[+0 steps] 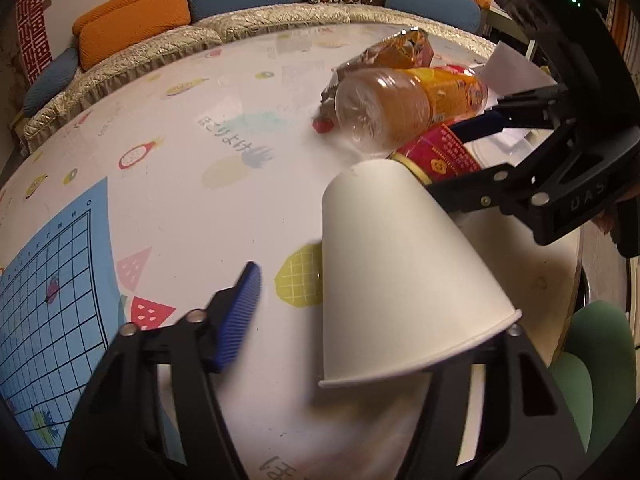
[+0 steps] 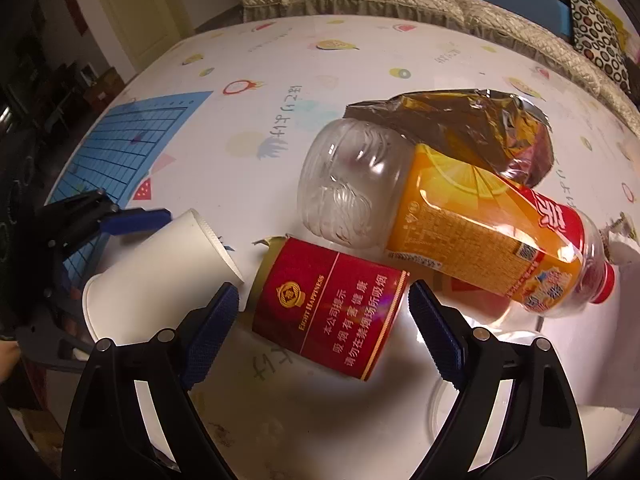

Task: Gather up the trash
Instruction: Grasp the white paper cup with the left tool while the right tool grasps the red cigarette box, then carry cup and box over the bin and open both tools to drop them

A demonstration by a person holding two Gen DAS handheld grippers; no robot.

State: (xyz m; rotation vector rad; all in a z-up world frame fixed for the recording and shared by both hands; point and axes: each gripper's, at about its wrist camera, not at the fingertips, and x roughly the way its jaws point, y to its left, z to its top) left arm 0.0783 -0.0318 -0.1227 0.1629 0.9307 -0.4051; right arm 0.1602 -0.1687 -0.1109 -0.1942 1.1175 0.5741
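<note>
A white paper cup [image 1: 400,272] lies on its side between my left gripper's [image 1: 376,320] fingers. The left blue pad [image 1: 240,312] stands apart from the cup and the right pad is hidden behind it. From the right wrist view, this cup [image 2: 160,272] and the left gripper [image 2: 120,280] are at the left. My right gripper [image 2: 324,332] straddles a red cigarette pack [image 2: 332,308] with a small gap at the left pad; it is open. The left wrist view shows the right gripper [image 1: 452,156] over the pack [image 1: 440,156]. Beyond lie a plastic bottle [image 2: 440,216] and a crumpled foil wrapper [image 2: 472,128].
The trash sits on a round table [image 1: 180,128] under a white fruit-print cloth with a blue grid patch [image 1: 48,280]. A sofa [image 1: 132,24] with orange and blue cushions curves behind it. A green chair [image 1: 592,360] stands by the near right edge. White paper [image 1: 512,68] lies past the bottle.
</note>
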